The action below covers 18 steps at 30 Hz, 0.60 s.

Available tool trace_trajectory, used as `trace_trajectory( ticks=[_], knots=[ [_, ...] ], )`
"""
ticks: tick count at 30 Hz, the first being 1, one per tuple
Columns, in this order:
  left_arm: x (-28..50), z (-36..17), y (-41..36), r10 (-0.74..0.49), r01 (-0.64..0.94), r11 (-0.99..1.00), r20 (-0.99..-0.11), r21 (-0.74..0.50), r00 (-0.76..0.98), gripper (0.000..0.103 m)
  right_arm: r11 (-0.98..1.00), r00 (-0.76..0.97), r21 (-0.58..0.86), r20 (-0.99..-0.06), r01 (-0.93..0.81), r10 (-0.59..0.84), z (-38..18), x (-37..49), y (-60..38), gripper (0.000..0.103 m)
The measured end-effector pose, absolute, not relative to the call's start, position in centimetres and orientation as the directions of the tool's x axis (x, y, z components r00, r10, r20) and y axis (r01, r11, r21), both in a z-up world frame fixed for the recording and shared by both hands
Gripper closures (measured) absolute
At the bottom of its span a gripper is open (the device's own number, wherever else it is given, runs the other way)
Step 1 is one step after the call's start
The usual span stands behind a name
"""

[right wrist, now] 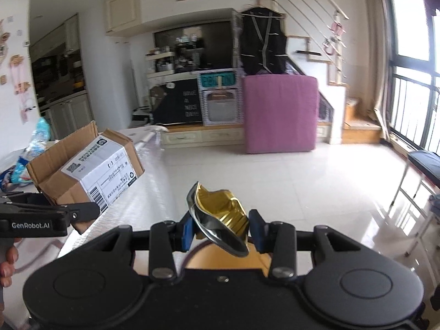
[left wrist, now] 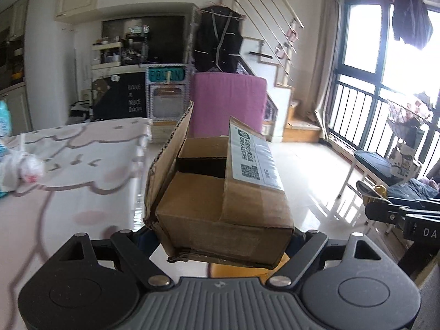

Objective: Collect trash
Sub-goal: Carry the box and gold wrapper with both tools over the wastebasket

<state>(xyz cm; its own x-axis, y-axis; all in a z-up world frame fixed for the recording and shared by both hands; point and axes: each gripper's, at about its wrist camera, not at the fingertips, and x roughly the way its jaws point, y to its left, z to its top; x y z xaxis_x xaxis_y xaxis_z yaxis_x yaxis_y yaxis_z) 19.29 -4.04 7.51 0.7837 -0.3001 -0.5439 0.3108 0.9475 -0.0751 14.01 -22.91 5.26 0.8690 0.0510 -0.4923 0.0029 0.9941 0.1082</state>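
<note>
A brown cardboard box (left wrist: 220,192) with open flaps and a white shipping label fills the middle of the left wrist view. My left gripper (left wrist: 220,238) is shut on its near end, jaws wide, pads mostly hidden behind it. The right wrist view shows the same box (right wrist: 90,165) at the left, held off the table by the left gripper (right wrist: 63,214). My right gripper (right wrist: 222,228) is shut on a crushed gold-and-silver can (right wrist: 220,209), pinched between its blue pads (right wrist: 188,231). That can (left wrist: 374,191) and the right gripper (left wrist: 390,209) show at the right edge of the left wrist view.
A table with a pink-patterned cloth (left wrist: 68,165) lies to the left, carrying a knotted white plastic bag (left wrist: 22,170) and blue packets (right wrist: 41,134). An upright pink mattress (right wrist: 280,112) stands across the tiled floor. A dark bench (right wrist: 426,165) sits by the window. A hand (right wrist: 8,264) shows at lower left.
</note>
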Motion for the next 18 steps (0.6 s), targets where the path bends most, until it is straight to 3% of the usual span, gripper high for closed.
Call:
trace_trajectory(
  ticks=[18],
  knots=[
    [24.5,-4.3,-10.6,-0.329,0.326,0.934,-0.716,-0.148,0.616,0.017,0.981,0.762,0.151,-0.647,0.125,0.002,-4.4,18.4,-26.6,0.061]
  ],
)
